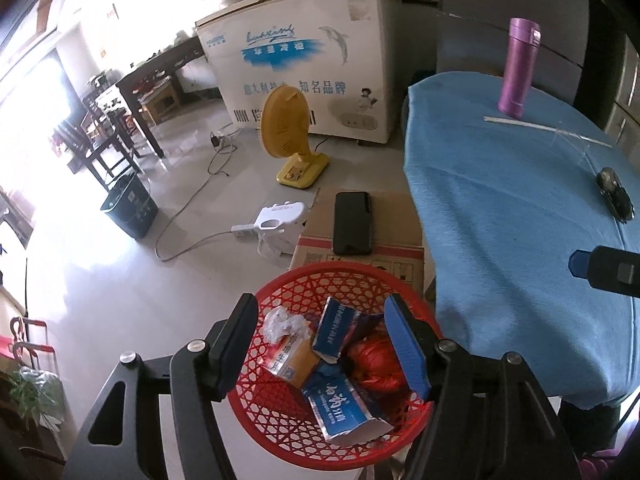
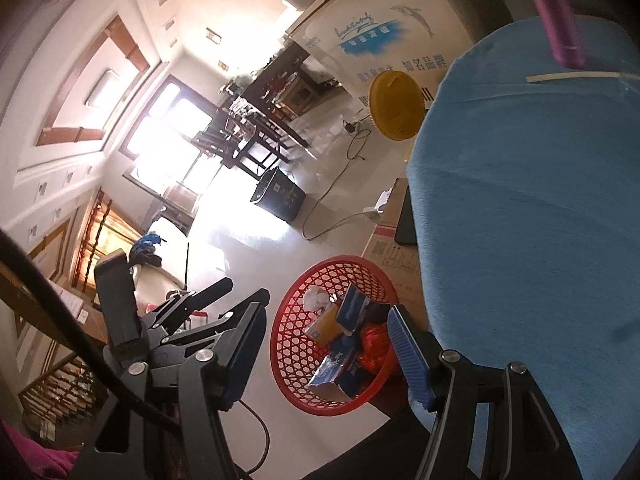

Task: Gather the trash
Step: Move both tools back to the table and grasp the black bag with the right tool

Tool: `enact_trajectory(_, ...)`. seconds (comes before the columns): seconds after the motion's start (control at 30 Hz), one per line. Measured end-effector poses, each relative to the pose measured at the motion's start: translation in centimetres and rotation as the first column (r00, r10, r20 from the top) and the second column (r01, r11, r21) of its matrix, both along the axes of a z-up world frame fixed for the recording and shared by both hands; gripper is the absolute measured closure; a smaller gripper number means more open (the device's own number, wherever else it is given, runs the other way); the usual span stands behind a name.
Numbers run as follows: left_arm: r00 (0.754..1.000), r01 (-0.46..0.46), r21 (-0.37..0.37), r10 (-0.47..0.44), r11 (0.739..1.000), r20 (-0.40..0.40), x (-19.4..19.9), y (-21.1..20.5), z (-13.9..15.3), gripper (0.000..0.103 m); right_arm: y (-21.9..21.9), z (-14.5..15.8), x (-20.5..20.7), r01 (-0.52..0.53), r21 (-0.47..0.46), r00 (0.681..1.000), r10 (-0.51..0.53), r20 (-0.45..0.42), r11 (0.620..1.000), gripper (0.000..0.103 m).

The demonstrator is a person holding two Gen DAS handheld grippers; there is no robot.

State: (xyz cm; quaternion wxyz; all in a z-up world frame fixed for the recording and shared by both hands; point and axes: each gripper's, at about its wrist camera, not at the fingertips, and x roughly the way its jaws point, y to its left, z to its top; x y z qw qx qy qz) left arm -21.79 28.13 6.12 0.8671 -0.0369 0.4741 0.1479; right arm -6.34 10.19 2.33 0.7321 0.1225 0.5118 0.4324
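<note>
A red plastic basket (image 1: 280,288) stands on the floor beside the blue-covered table (image 1: 512,216). It holds blue toothpaste boxes (image 1: 340,404), an orange carton (image 1: 296,360), crumpled white paper (image 1: 284,322) and a red bag (image 1: 376,360). My left gripper (image 1: 324,348) is open and empty, hovering just above the basket. My right gripper (image 2: 328,356) is open and empty, above the basket (image 2: 288,344) next to the table edge; its tip shows in the left wrist view (image 1: 604,270). A white straw (image 1: 548,130) and a dark small object (image 1: 614,194) lie on the table.
A purple flask (image 1: 518,68) stands at the table's far side. A cardboard box (image 1: 396,232) with a black phone (image 1: 352,222) sits behind the basket. A yellow fan (image 1: 288,136), power strip (image 1: 276,216), dark bin (image 1: 130,208) and white chest freezer (image 1: 304,64) stand on the floor.
</note>
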Motion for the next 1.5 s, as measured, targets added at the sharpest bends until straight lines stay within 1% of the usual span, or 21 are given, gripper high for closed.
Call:
enact_trajectory(0.17,0.999,0.039,-0.005,-0.039,0.999,0.001,0.5,-1.7,0.3,0.037,-1.8,0.3,0.3,0.041,0.015,0.999,-0.041,-0.002,0.999,0.035)
enact_trajectory(0.33,0.995,0.096,-0.005,-0.096,0.995,-0.016,1.3,-3.9,0.0,0.036,-4.4,0.7,0.8,0.105,0.03,0.994,-0.105,0.0,0.994,0.035)
enact_trajectory(0.5,0.985,0.166,-0.022,-0.167,0.986,-0.039,2.5,-6.9,-0.4,0.037,-8.9,0.8,1.6,0.21,0.047,0.978,-0.209,-0.008,0.977,0.035)
enact_trajectory(0.6,0.976,0.209,-0.036,-0.21,0.977,-0.047,3.0,-8.8,-0.6,0.037,-12.3,0.7,1.9,0.28,0.05,0.96,-0.28,-0.015,0.959,0.035)
enact_trajectory(0.7,0.966,0.249,-0.048,-0.252,0.967,-0.064,3.5,-10.5,-1.0,0.037,-15.8,0.3,1.9,0.353,0.049,0.936,-0.352,-0.026,0.935,0.035)
enact_trajectory(0.8,0.953,0.286,-0.054,-0.29,0.957,-0.084,4.0,-12.1,-1.4,0.037,-19.5,-0.1,1.8,0.429,0.05,0.903,-0.427,-0.044,0.902,0.035)
enact_trajectory(0.87,0.945,0.307,-0.055,-0.312,0.95,-0.097,4.3,-13.0,-1.5,0.037,-22.0,-0.2,1.8,0.479,0.047,0.878,-0.477,-0.04,0.877,0.035)
enact_trajectory(0.97,0.936,0.334,-0.048,-0.337,0.942,-0.103,5.0,-14.2,-1.2,0.037,-25.8,-0.1,2.0,0.553,0.045,0.833,-0.551,-0.039,0.832,0.035)
enact_trajectory(1.03,0.932,0.345,-0.046,-0.348,0.938,-0.1,5.5,-14.7,-0.9,0.037,-28.0,0.3,2.6,0.592,0.028,0.806,-0.592,-0.02,0.805,0.035)
enact_trajectory(1.1,0.931,0.349,-0.045,-0.352,0.936,-0.093,5.9,-15.0,-0.6,0.037,-29.4,0.8,3.5,0.613,0.01,0.79,-0.613,0.0,0.79,0.035)
enact_trajectory(1.23,0.926,0.364,-0.049,-0.367,0.93,-0.092,7.0,-15.7,-0.4,0.037,-31.7,1.7,6.4,0.637,-0.02,0.771,-0.635,0.051,0.771,0.035)
enact_trajectory(1.3,0.92,0.374,-0.048,-0.377,0.926,-0.105,7.4,-16.0,-0.7,0.037,-32.7,1.9,8.2,0.64,-0.022,0.767,-0.637,0.073,0.768,0.035)
enact_trajectory(1.4,0.909,0.392,-0.053,-0.395,0.919,-0.131,8.5,-16.6,-1.1,0.037,-33.2,2.2,11.3,0.654,-0.036,0.755,-0.647,0.105,0.756,0.035)
enact_trajectory(1.5,0.905,0.403,-0.051,-0.406,0.914,-0.126,9.6,-16.9,-0.6,0.037,-33.9,2.2,13.8,0.654,-0.037,0.753,-0.645,0.128,0.756,0.033)
